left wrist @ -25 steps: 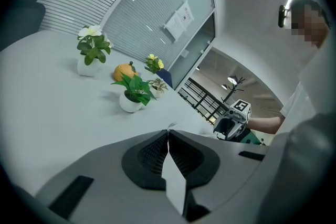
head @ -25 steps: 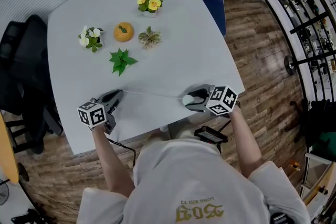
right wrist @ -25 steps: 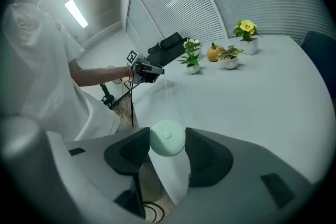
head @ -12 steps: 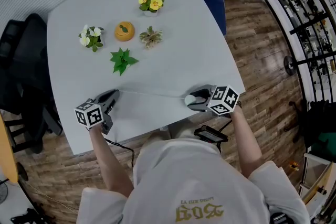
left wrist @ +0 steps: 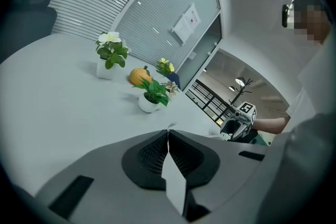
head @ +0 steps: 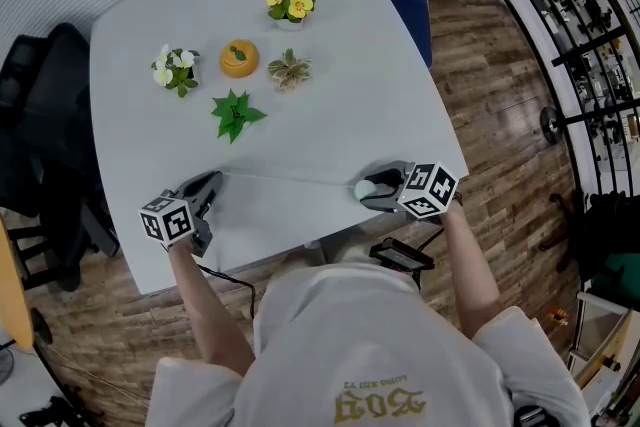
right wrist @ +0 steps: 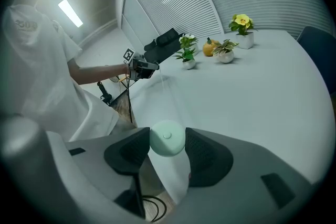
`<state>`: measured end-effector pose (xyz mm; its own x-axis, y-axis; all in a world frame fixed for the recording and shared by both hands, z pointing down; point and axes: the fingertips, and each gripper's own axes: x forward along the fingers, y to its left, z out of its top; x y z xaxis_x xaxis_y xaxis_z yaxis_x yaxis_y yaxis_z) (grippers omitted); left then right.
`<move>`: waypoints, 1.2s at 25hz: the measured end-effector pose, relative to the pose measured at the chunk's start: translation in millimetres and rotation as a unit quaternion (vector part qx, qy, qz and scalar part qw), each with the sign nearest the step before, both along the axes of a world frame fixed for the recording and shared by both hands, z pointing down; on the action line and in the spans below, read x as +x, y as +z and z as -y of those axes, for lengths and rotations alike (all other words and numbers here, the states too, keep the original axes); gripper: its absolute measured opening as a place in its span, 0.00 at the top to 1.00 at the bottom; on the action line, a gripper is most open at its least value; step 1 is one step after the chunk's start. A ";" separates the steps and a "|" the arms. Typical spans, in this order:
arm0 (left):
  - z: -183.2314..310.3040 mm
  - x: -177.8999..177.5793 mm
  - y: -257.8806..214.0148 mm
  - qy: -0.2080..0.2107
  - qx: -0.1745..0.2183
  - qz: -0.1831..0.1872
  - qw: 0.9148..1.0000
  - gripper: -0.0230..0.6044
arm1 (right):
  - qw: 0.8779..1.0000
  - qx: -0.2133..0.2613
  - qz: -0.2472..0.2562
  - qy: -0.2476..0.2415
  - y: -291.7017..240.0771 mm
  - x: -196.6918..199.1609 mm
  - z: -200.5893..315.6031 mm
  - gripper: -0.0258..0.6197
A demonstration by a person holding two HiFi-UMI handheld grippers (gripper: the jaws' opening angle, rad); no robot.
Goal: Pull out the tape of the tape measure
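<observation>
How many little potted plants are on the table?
4: yellow-flowered plant farthest away, white-flowered plant at left, pale-leaved plant right of the orange ornament, green leafy plant nearest the person. None seems hidden.

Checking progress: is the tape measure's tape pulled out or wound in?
Pulled out: tape spans from the case in the right gripper to the shut left gripper.

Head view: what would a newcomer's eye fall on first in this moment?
A thin tape runs in a straight line along the white table's near edge, between the two grippers. The left gripper pinches its end, while the right gripper clamps the round pale-green tape measure. Farther back stands a cluster of small potted plants.
</observation>
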<state>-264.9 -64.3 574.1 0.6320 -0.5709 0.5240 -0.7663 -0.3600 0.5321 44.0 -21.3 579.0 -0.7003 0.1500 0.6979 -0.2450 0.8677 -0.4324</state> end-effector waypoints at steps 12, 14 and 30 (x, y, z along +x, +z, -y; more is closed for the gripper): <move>-2.0 -6.4 3.8 -0.007 -0.005 0.007 1.000 0.95 | 1.000 -0.003 -0.002 0.001 2.1 2.9 -1.7 0.61; -3.1 -6.6 4.4 -0.005 -0.007 0.012 1.000 0.95 | 1.000 -0.005 -0.002 0.002 2.4 5.0 -3.3 0.61; -1.0 2.0 10.6 -0.005 -0.020 0.013 1.000 0.95 | 1.000 -0.005 -0.019 -0.001 13.6 9.8 -4.0 0.61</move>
<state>-263.0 -63.3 584.7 0.6121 -0.5563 0.5620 -0.7835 -0.3309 0.5259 53.9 -17.4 592.6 -0.6736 0.1583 0.7220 -0.2601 0.8636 -0.4320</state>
